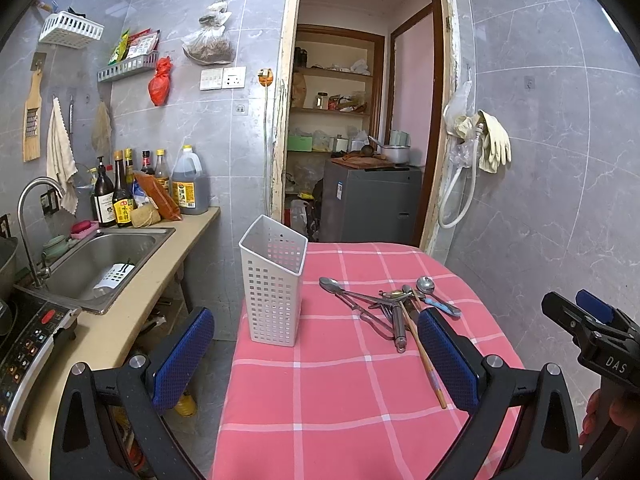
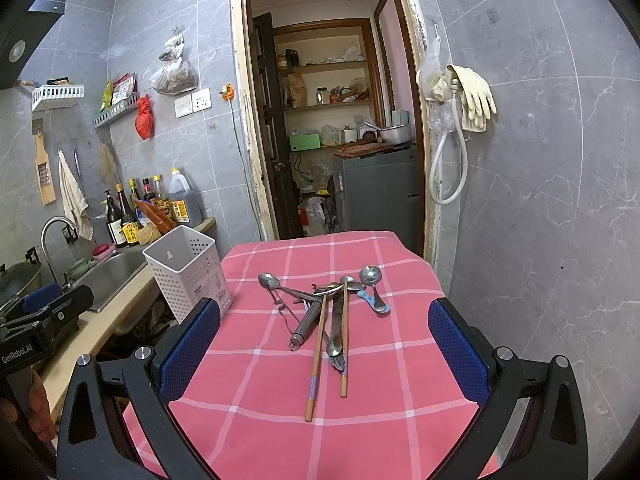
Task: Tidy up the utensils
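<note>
From the left wrist camera, a table covered with a pink checked cloth [image 1: 320, 392] fills the middle. A tall white perforated plastic utensil holder [image 1: 274, 284] stands upright near its left edge. To its right lies a loose pile of metal spoons, forks and wooden chopsticks [image 1: 394, 308]. The left gripper [image 1: 316, 356] hovers above the cloth, its blue padded fingers [image 1: 182, 360] spread wide and empty.

From the right wrist camera, the same pile [image 2: 328, 316] lies ahead between the right gripper's [image 2: 324, 356] blue fingers [image 2: 458, 348], which are also spread apart and hold nothing. The holder [image 2: 188, 272] stands at the table's left edge, apart from the pile.
</note>
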A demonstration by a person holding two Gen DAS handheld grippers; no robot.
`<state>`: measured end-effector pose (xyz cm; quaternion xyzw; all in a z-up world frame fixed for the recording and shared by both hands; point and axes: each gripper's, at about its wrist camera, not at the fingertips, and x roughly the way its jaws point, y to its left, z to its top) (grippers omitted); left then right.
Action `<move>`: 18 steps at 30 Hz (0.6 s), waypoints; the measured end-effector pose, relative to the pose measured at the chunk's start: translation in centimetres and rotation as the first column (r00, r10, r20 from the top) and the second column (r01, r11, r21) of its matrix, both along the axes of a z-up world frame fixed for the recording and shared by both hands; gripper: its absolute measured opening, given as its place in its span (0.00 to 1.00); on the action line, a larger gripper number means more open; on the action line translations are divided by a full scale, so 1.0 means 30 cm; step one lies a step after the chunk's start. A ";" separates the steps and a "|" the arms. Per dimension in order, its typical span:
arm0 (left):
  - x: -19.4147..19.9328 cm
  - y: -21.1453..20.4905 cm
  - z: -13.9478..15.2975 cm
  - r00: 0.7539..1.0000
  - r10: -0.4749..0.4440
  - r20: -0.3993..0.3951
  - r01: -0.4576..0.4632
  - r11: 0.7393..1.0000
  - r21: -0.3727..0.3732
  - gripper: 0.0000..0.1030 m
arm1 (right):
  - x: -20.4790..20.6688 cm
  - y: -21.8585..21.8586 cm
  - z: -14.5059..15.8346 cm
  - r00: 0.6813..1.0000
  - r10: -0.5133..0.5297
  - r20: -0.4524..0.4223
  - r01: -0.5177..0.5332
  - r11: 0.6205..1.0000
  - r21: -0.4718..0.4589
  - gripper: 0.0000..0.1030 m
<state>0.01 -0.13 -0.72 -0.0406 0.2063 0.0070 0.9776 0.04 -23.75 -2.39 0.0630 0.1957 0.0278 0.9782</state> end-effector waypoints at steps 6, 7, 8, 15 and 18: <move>0.000 0.000 0.000 1.000 0.000 0.001 0.000 1.000 0.001 0.99 | -0.001 -0.001 -0.001 1.000 0.000 0.001 0.000 1.000 0.001 0.99; 0.000 0.000 -0.001 1.000 0.000 0.001 0.000 1.000 0.001 0.99 | -0.001 -0.001 -0.001 1.000 0.000 0.000 0.000 1.000 0.001 0.99; 0.000 -0.001 -0.003 1.000 0.000 0.001 0.000 1.000 0.001 0.99 | -0.002 -0.001 -0.001 1.000 0.000 0.000 0.000 1.000 0.001 0.99; 0.000 -0.001 0.000 1.000 0.000 0.000 0.000 1.000 0.001 0.99 | -0.004 -0.002 0.000 1.000 0.000 0.000 0.000 1.000 0.000 0.99; 0.000 -0.001 0.000 1.000 0.000 0.001 0.000 1.000 0.002 0.99 | -0.003 -0.002 -0.001 1.000 0.000 0.000 0.000 1.000 0.001 0.99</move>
